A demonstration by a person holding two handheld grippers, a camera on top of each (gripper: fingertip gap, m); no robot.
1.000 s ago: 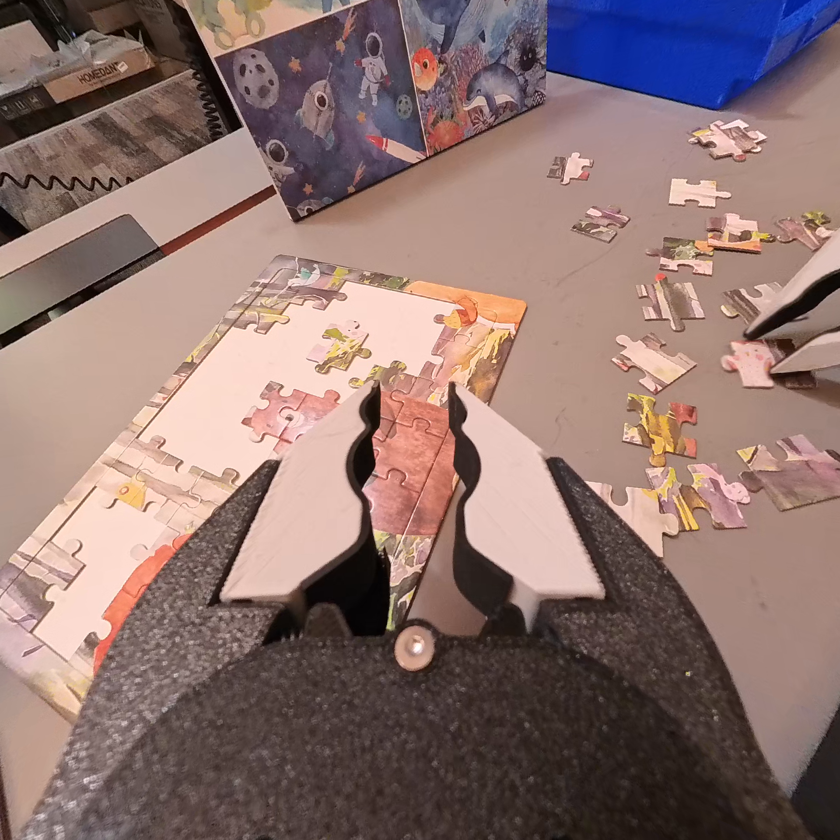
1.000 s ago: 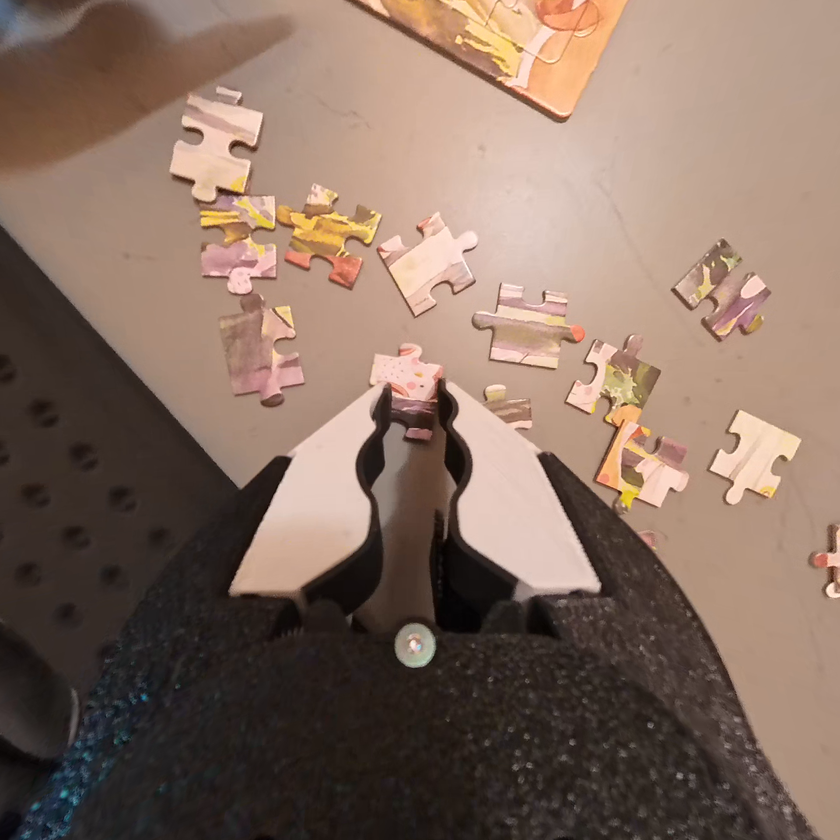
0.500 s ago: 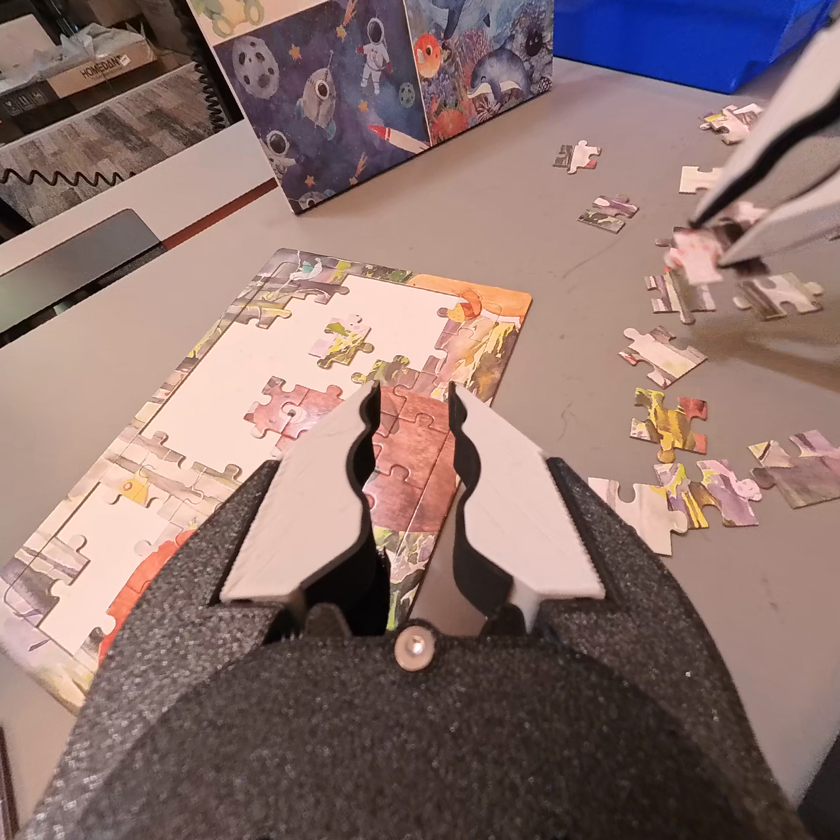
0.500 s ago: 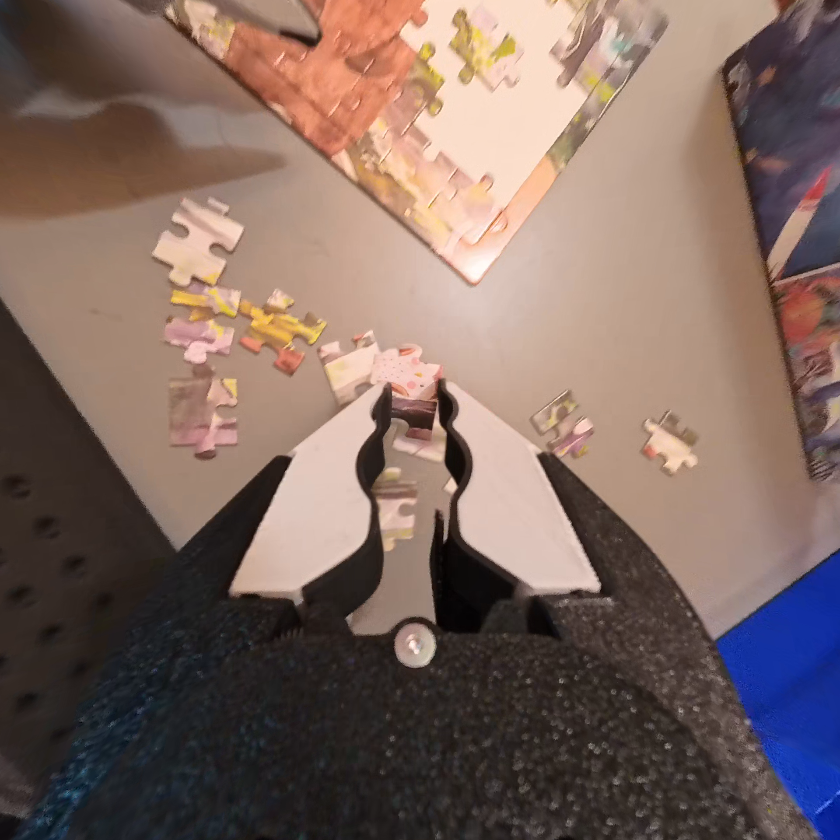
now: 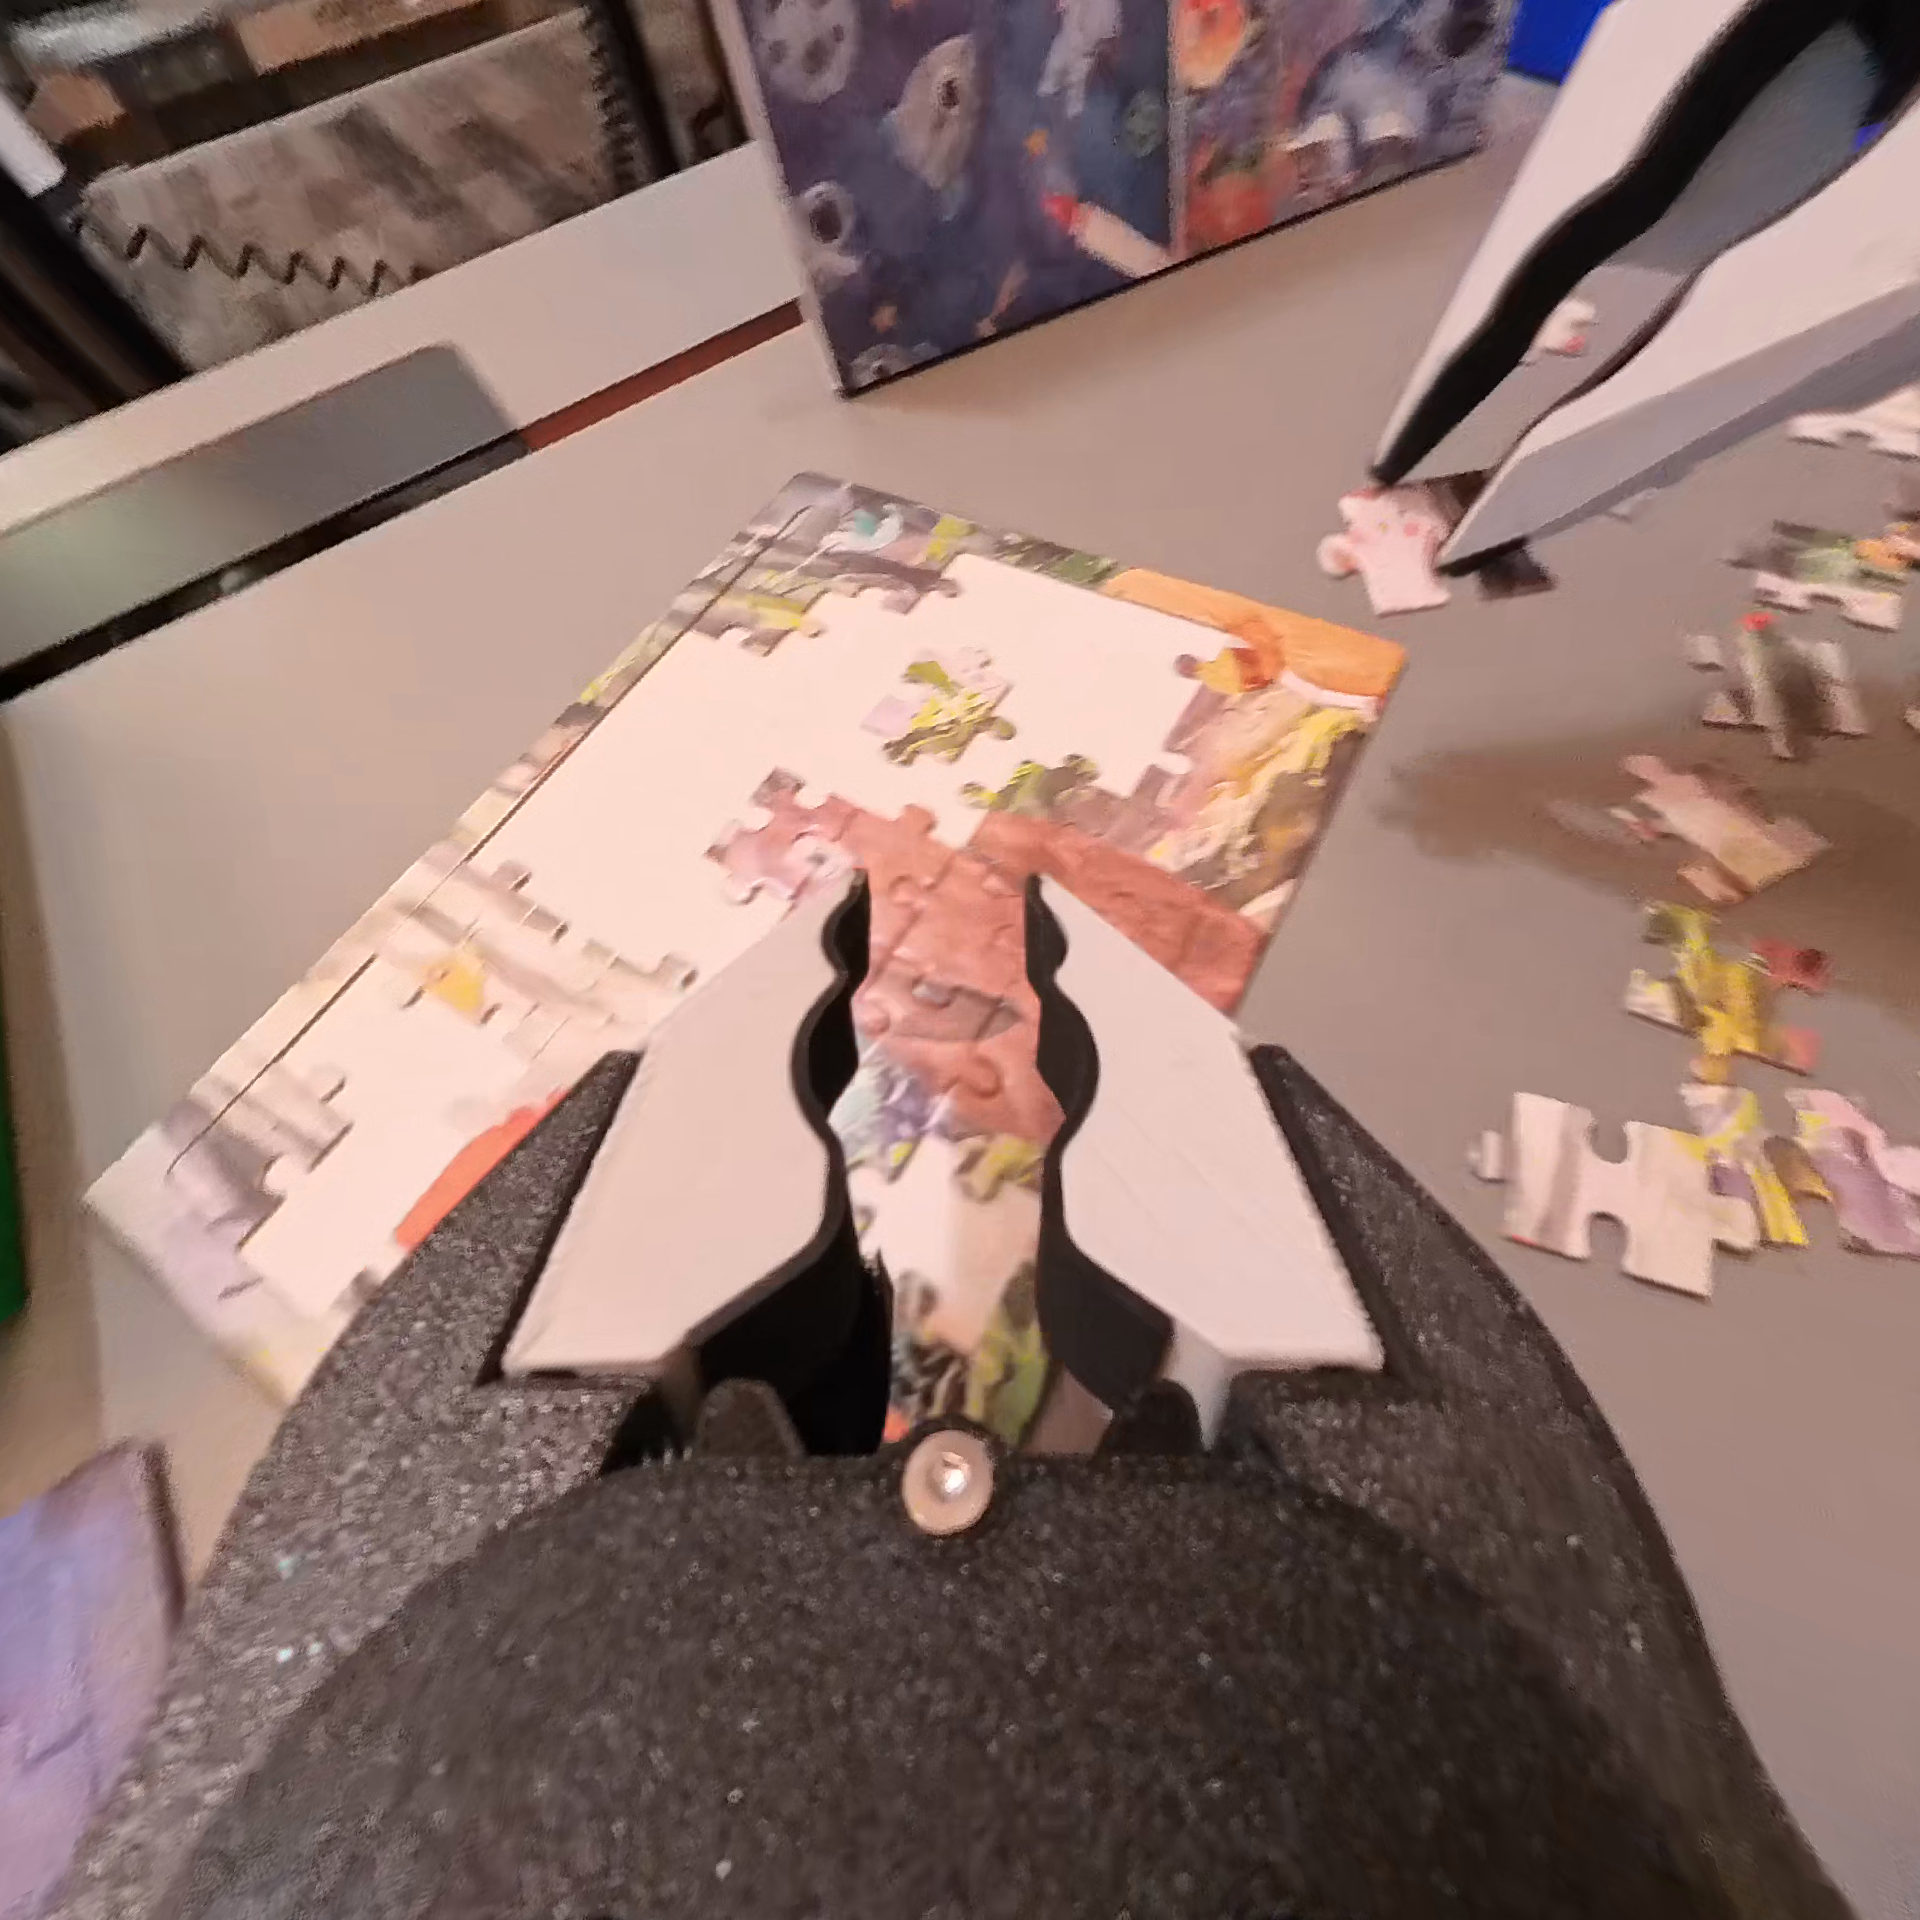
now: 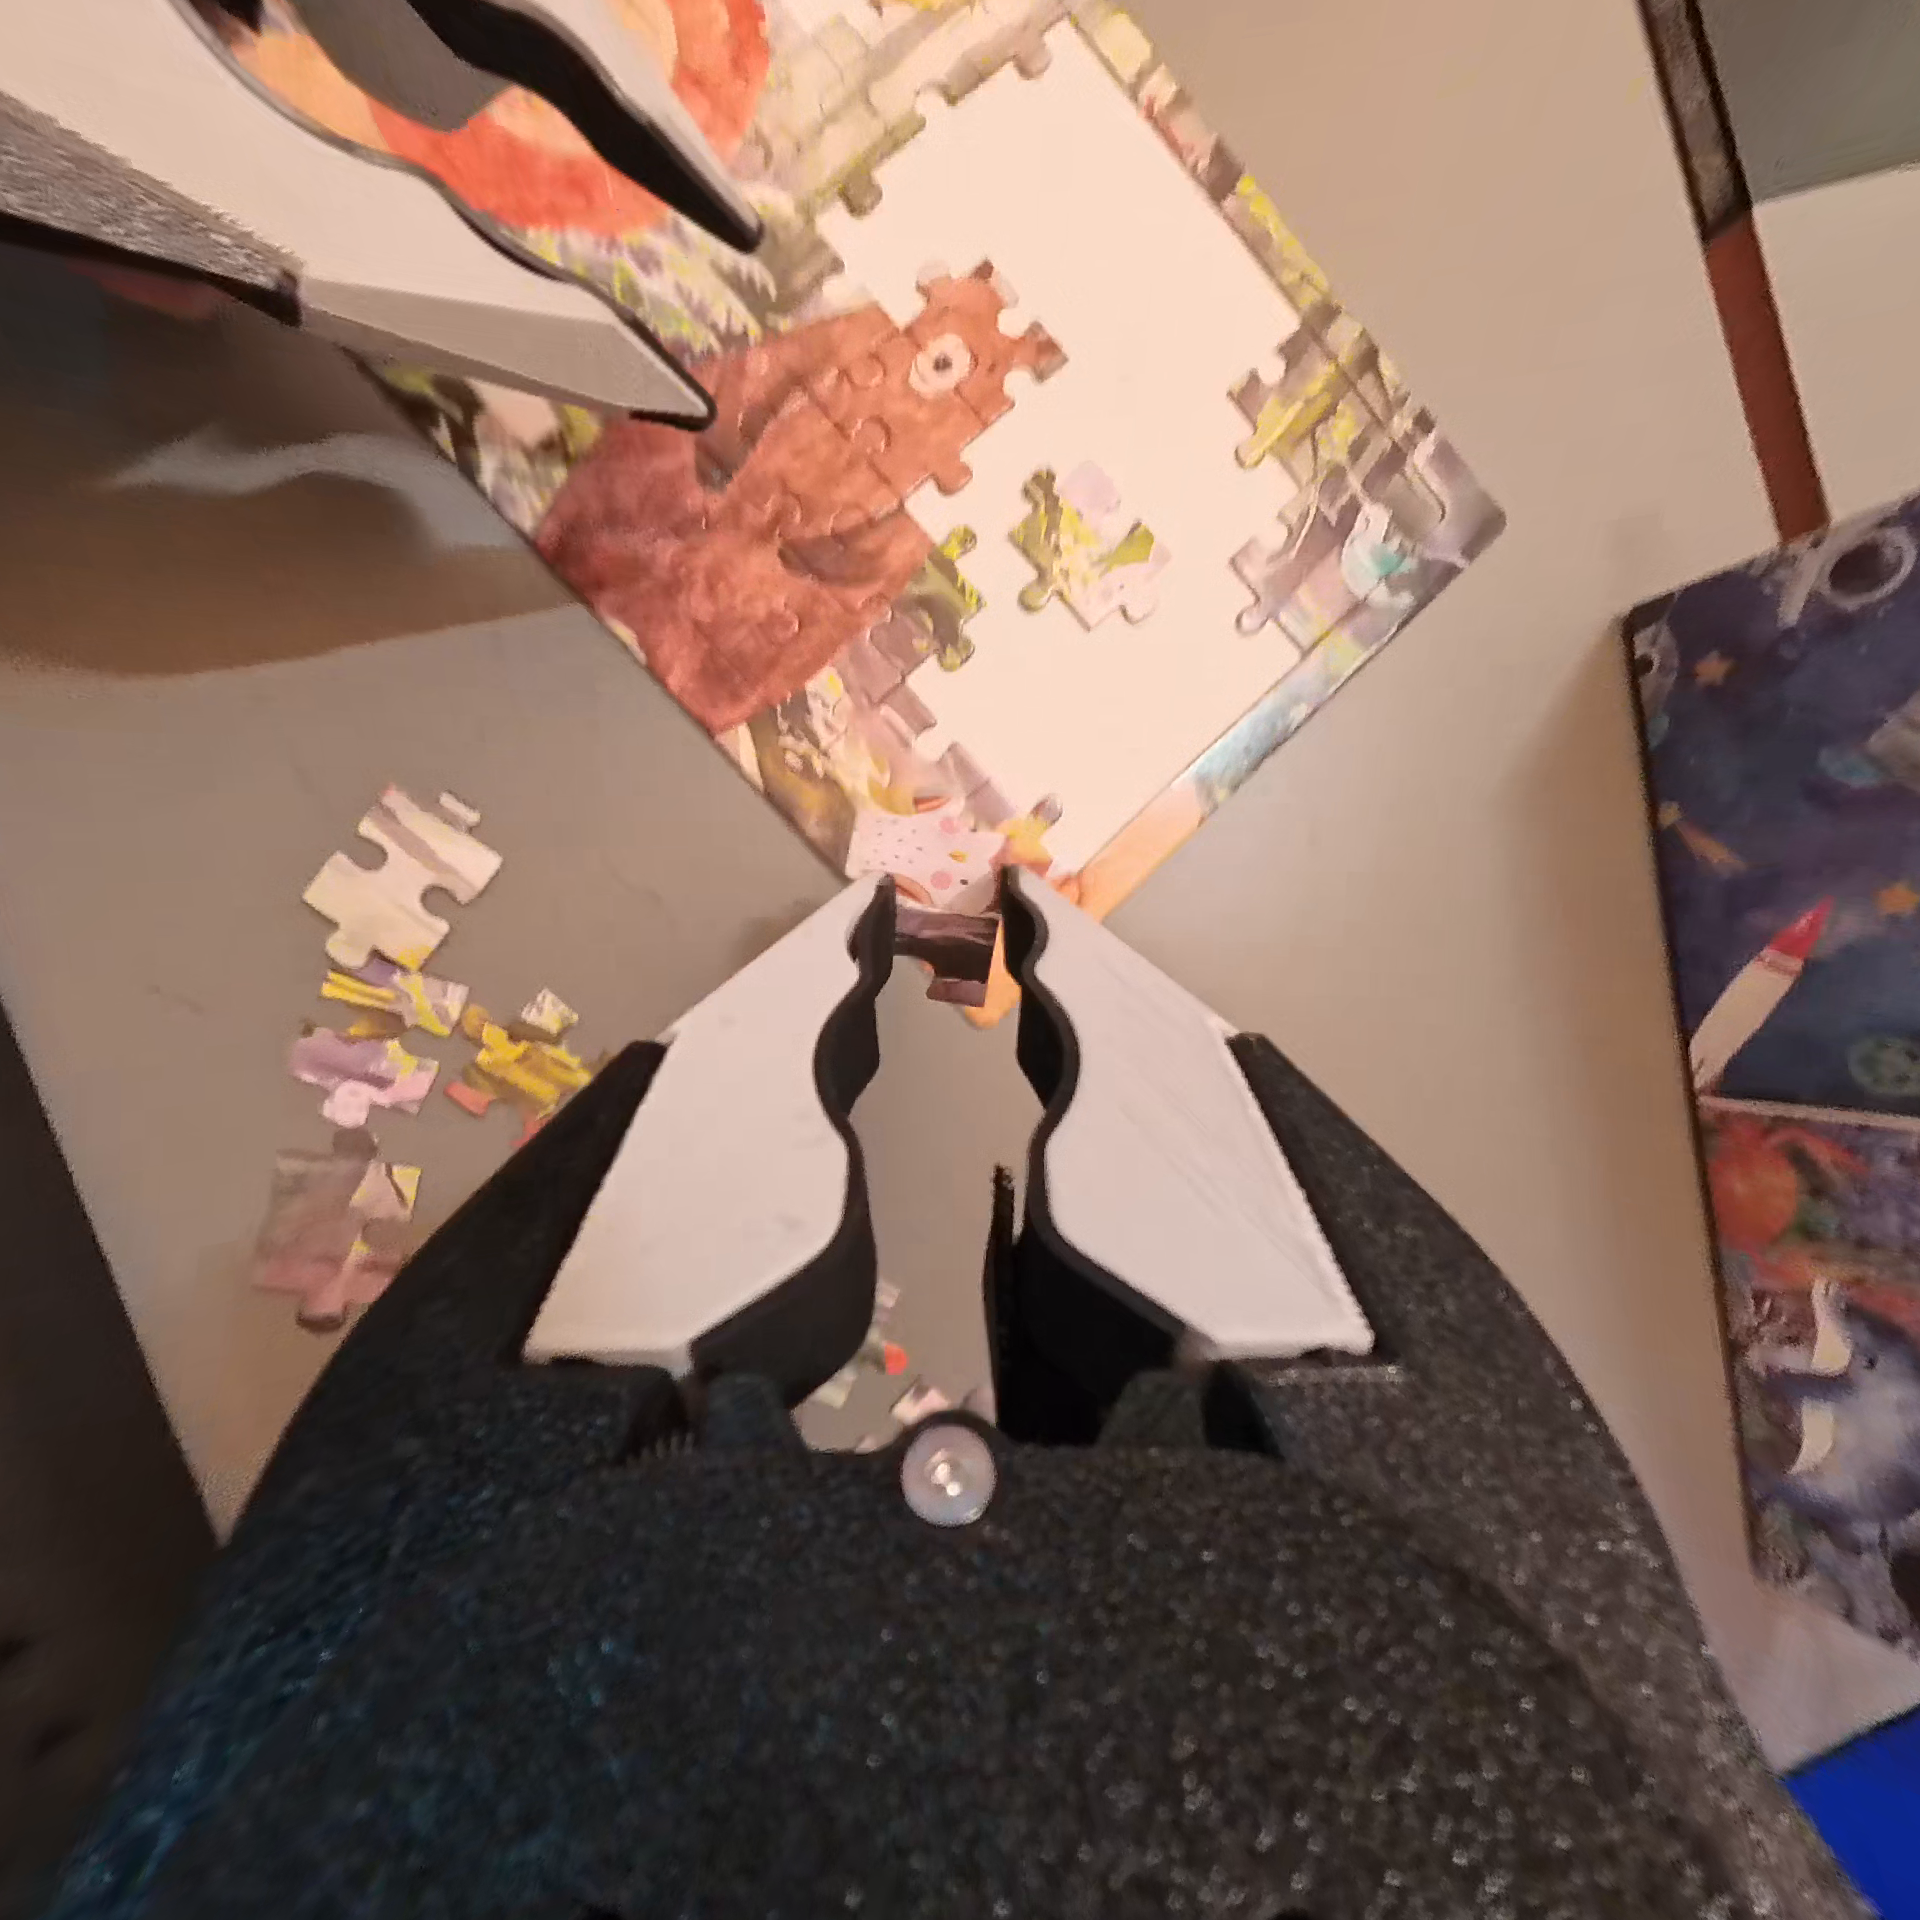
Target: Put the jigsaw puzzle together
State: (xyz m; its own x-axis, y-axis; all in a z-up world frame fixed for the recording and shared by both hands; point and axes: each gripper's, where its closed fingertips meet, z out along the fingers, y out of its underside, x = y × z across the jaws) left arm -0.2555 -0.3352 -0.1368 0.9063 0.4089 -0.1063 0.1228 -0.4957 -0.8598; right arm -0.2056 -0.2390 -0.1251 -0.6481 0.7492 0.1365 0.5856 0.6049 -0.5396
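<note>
R tool [image 6: 940,896] closed on a pink piece [image 6: 932,857]; the piece sticks out past the tips, spotted pink face up, dark end pinched between the pads. In L wrist view the same tool [image 5: 1423,525] comes in from upper R, piece [image 5: 1387,545] held off the surface [image 5: 312,748], shadow below it. Board [image 6: 1049,343] lies ahead of R tool, seen corner-on; its orange corner sits just past the tips, partly behind the piece. Board part filled: edge rows done, brown block [image 6: 821,499] assembled at centre, one lone green/yellow piece [image 6: 1086,545] in the white gap w/ no neighbours. L tool [image 5: 945,894] open, nothing between jaws, hovering over the near part of the board [image 5: 644,831], tips above the brown block [image 5: 1039,883]. Loose pieces [image 5: 1621,1184] scattered on the surface to the R of L tool; in R wrist view a cluster [image 6: 405,997] lies to the L of R tool. Picture box [image 5: 1091,156] stands beyond the board; to the R of R tool [image 6: 1808,935]. Both views motion-blurred, fine detail on the pieces not readable.
</note>
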